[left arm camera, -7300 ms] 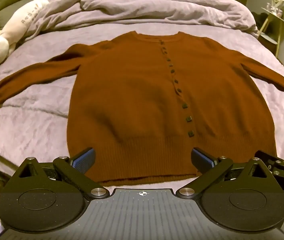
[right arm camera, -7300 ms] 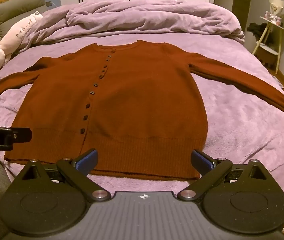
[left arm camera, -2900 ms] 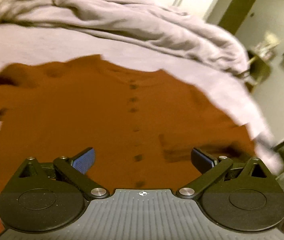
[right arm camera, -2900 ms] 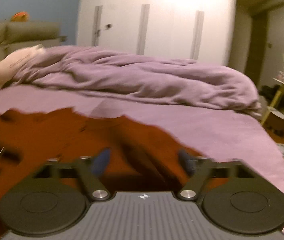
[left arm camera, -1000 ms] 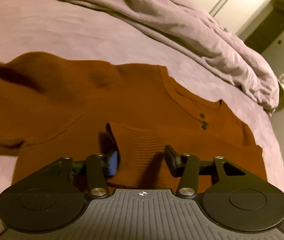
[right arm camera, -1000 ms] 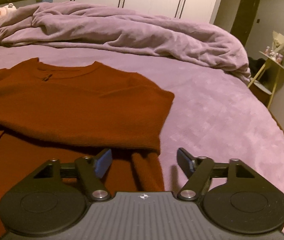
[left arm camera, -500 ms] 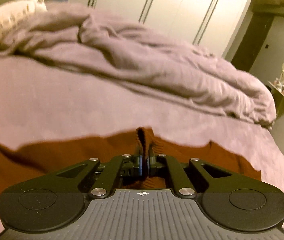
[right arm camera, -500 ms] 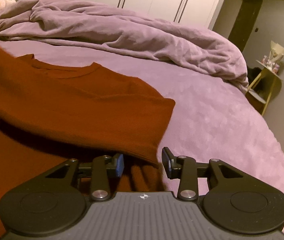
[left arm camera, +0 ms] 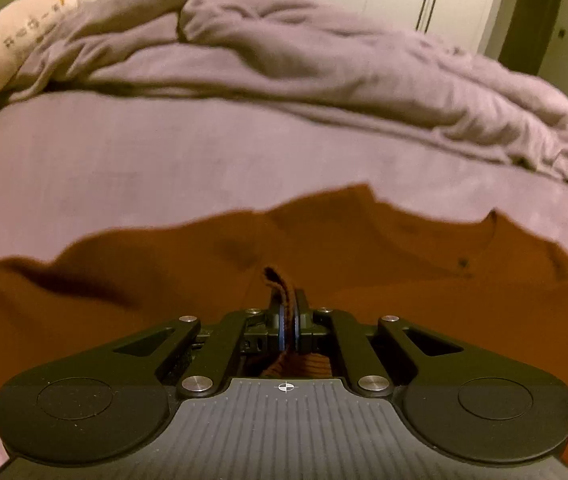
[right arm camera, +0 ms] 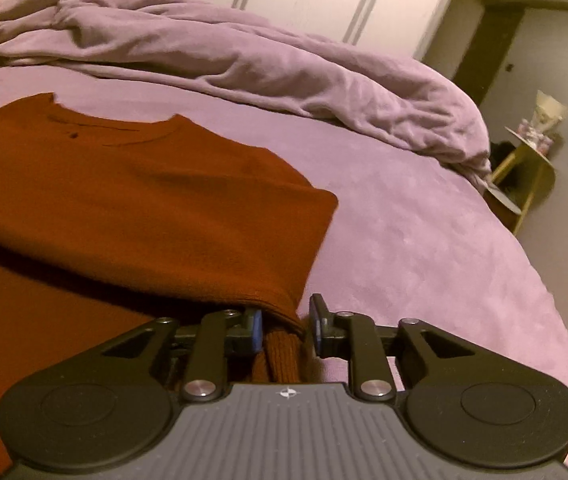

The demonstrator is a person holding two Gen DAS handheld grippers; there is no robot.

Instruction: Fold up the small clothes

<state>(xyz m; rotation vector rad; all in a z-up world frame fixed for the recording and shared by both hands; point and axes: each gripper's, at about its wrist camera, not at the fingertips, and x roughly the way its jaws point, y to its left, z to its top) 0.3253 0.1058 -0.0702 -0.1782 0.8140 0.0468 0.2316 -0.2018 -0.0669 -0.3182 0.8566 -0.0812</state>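
Two grippers on cardigan hem, fold partly done.
Left gripper [left arm camera: 288, 316] pinched tight on ribbed hem; right gripper [right arm camera: 286, 322] part-open, jaws straddling hem, no clamp. Cardigan [right arm camera: 132, 200] on bed [right arm camera: 424, 248], near duvet [right arm camera: 244, 56]; sleeves look tucked, bottom-to-collar fold remains, I'd judge.

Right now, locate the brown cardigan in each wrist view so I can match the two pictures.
Left wrist: the brown cardigan spans the lower half, a ribbed fold of it pinched in the left gripper.
Right wrist: it fills the left and centre, its ribbed edge between the part-closed fingers of the right gripper.
Shared landmark: the rumpled purple duvet across the back of the bed.
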